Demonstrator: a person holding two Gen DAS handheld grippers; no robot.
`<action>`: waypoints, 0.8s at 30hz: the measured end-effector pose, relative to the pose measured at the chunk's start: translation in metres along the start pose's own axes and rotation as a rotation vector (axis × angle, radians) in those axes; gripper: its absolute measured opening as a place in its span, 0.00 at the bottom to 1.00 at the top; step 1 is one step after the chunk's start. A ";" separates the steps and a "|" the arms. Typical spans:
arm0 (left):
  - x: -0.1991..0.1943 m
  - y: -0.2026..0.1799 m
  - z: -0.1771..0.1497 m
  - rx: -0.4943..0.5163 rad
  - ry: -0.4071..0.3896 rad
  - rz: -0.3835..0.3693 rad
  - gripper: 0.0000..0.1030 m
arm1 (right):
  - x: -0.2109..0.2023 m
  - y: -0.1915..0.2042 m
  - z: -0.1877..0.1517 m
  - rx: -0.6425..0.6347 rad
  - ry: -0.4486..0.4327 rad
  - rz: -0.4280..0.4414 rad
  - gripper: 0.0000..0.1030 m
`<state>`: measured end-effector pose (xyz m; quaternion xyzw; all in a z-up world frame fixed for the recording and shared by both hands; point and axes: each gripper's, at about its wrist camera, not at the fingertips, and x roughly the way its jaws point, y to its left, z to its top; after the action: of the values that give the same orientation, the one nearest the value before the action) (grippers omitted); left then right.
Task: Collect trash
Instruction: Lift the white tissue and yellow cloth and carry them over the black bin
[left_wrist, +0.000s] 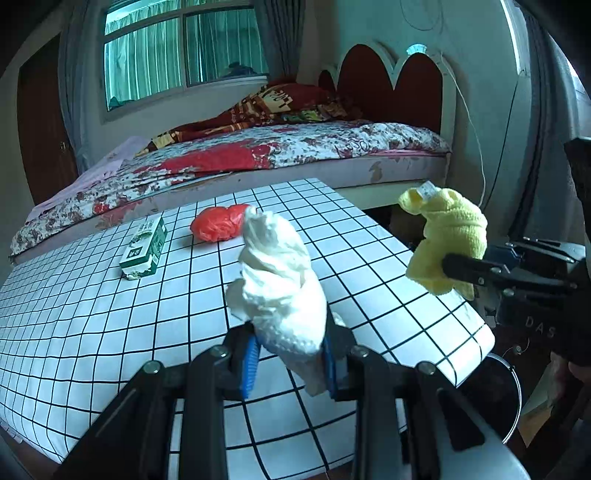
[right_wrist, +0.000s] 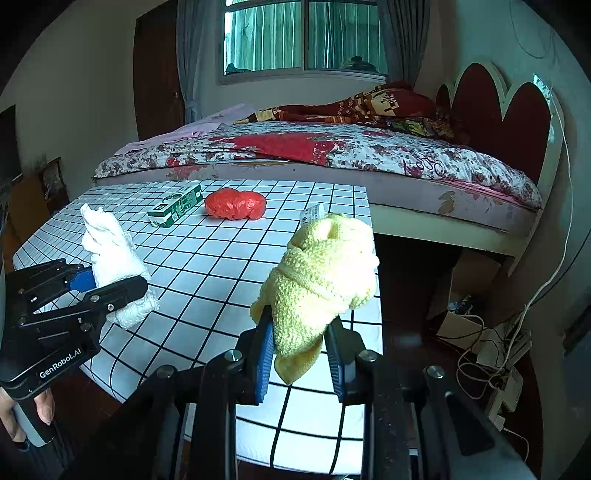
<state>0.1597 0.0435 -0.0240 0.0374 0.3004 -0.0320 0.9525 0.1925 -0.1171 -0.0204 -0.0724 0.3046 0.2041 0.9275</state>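
a white wad (left_wrist: 280, 288) sits clamped in my left jaws (left_wrist: 290, 360), lifted over the checked counter (left_wrist: 110, 325). a yellow cloth (right_wrist: 325, 273) is pinched in my right jaws (right_wrist: 301, 358), above the counter's edge. on the counter behind lie a red bag (right_wrist: 236, 204) and, near it, a green carton (right_wrist: 177, 205). a bed (right_wrist: 369, 151) stands beyond.
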 end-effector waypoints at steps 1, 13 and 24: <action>-0.005 -0.002 -0.001 0.003 -0.007 -0.001 0.28 | -0.007 0.000 -0.003 0.000 -0.009 -0.005 0.27; -0.049 -0.033 -0.010 0.045 -0.070 -0.042 0.28 | -0.060 -0.011 -0.039 0.016 -0.054 -0.044 0.27; -0.051 -0.098 -0.009 0.111 -0.098 -0.156 0.28 | -0.112 -0.061 -0.074 0.070 -0.082 -0.147 0.27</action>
<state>0.1044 -0.0517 -0.0071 0.0652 0.2533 -0.1242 0.9572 0.0964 -0.2292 -0.0125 -0.0537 0.2671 0.1277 0.9537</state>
